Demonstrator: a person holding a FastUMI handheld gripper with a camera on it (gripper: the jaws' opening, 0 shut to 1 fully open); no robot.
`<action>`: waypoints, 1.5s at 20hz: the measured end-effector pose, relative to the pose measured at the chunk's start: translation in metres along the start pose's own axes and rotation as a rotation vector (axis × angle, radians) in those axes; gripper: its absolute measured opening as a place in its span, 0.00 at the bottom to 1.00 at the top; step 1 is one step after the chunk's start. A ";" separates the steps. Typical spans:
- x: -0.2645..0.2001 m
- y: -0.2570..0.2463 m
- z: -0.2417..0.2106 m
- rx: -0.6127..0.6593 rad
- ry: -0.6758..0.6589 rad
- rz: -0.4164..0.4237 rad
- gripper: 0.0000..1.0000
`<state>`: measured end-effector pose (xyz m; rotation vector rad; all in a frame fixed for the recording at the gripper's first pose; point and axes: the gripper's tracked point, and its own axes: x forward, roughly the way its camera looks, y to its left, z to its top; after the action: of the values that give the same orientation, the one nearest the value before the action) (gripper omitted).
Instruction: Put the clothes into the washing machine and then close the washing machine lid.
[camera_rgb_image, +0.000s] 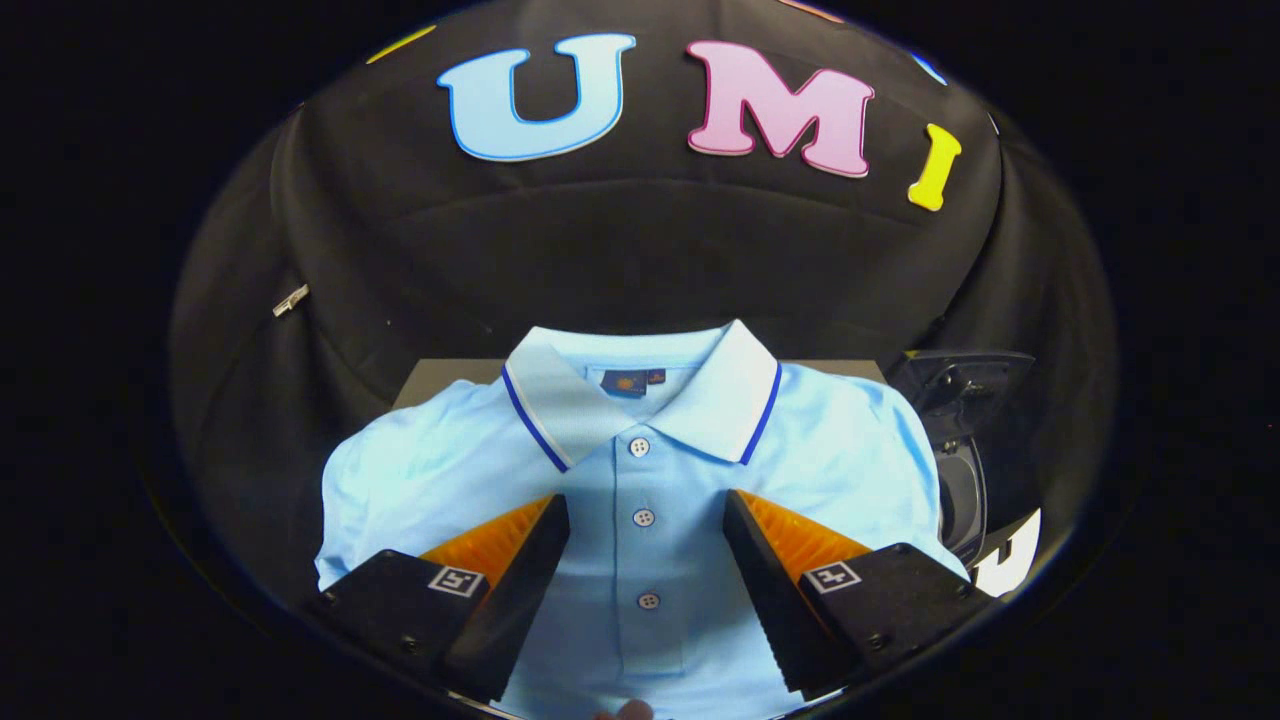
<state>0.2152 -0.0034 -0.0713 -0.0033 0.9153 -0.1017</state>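
Observation:
A light blue polo shirt (640, 470) lies flat on a dark surface, collar pointing away from me, its white collar edged with a dark blue stripe. Its button placket runs straight between my two fingers. My gripper (646, 510) hovers over the shirt's chest, open, with one finger on each side of the placket and nothing pressed between them. To the right of the shirt stands a dark washing machine (962, 430), its lid raised; only part of it shows past the shirt's right sleeve.
The shirt rests on a grey table top (440, 378) whose far edge meets the black cloth wall. A small metal clip (290, 299) hangs on the cloth to the left. A bit of a person's fingertip (628, 710) shows at the near edge under the shirt hem.

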 end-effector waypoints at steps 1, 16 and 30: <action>0.002 0.000 -0.001 0.007 0.027 -0.004 1.00; 0.003 -0.008 0.000 0.037 0.195 -0.022 0.39; -0.014 -0.004 0.015 -0.062 -0.119 -0.018 0.05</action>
<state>0.2185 -0.0071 -0.0511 -0.0746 0.7992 -0.0888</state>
